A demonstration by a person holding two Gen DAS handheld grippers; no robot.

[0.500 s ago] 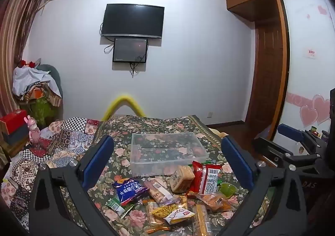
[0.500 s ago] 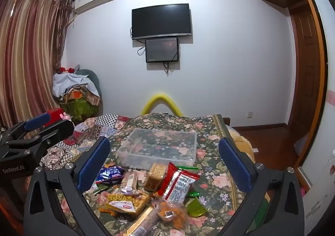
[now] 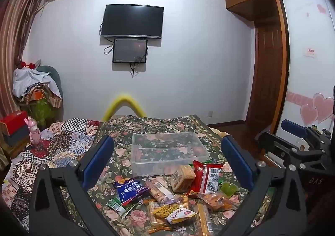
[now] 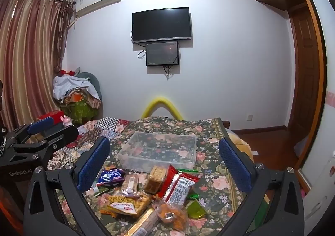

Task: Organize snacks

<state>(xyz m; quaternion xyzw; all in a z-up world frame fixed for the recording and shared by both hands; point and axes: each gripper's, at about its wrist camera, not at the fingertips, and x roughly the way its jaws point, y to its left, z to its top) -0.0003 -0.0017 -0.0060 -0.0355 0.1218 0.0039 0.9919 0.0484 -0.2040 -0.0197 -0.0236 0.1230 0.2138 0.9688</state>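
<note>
A heap of snack packets lies on a floral cloth (image 3: 159, 127): a blue bag (image 3: 129, 191), a red bag (image 3: 207, 177), a tan biscuit pack (image 3: 183, 177), a yellow-white chip bag (image 3: 175, 210) and a green jelly cup (image 3: 229, 188). Behind the heap stands an empty clear plastic bin (image 3: 167, 154). My left gripper (image 3: 167, 162) hovers above the heap, open, nothing between its blue pads. My right gripper (image 4: 163, 164) is open too, over the same pile, with the bin (image 4: 159, 152) ahead and the red bag (image 4: 178, 185) below. Each gripper shows at the other view's edge.
A patchwork quilt (image 3: 62, 141) covers the left side of the bed. A yellow foam arch (image 3: 123, 106) rises behind the cloth. Piled clothes (image 3: 35, 85) and a red box (image 3: 14, 120) stand far left. Wooden floor and wardrobe doors (image 3: 268, 81) lie to the right.
</note>
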